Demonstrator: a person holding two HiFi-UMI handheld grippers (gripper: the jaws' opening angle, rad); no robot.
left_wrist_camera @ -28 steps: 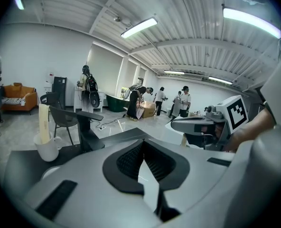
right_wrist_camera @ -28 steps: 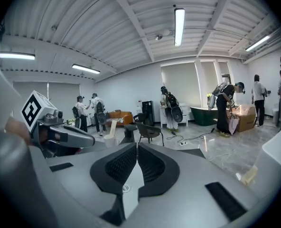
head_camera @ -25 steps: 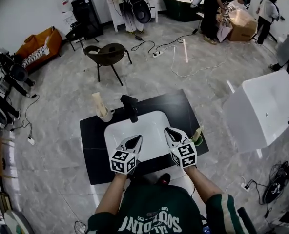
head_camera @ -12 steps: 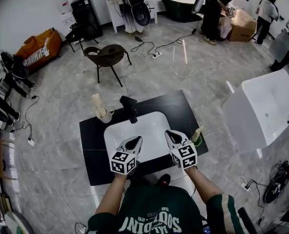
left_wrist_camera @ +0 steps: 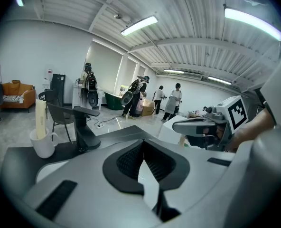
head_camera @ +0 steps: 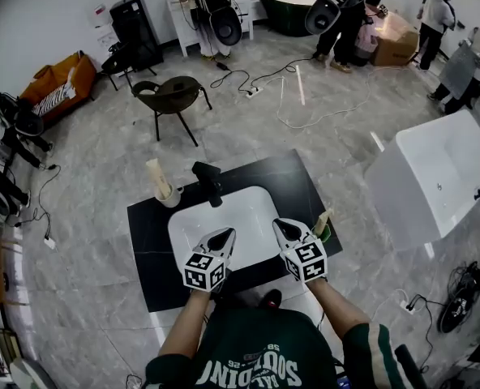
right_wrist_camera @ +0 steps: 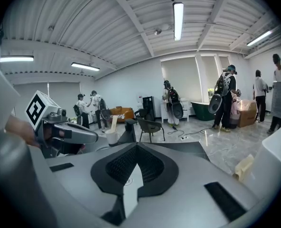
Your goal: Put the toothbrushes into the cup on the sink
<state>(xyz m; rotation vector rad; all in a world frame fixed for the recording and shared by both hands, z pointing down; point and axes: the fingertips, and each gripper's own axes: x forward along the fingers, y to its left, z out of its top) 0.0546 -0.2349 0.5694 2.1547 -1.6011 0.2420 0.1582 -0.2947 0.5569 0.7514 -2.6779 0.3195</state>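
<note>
A white cup [head_camera: 170,196] stands on the black counter [head_camera: 147,258] at the back left of the white basin [head_camera: 224,217]. A cream toothbrush-like stick [head_camera: 156,177] stands in the cup. At the counter's right edge, another cream piece sits in a small green holder [head_camera: 325,227]. My left gripper [head_camera: 224,236] and right gripper [head_camera: 282,228] hover side by side over the basin's near half, both shut and holding nothing. The left gripper view shows its jaws [left_wrist_camera: 143,144] closed, with the cup [left_wrist_camera: 43,145] far to the left. The right gripper [right_wrist_camera: 137,146] shows the same.
A black faucet [head_camera: 208,183] rises behind the basin, next to the cup. A large white tub [head_camera: 435,181] stands to the right of the counter. A dark chair [head_camera: 172,94] and loose cables [head_camera: 305,96] are on the floor beyond. Several people stand at the far wall.
Both grippers stay in place over the basin. The head view has shifted slightly, and the people at the far wall have moved.
</note>
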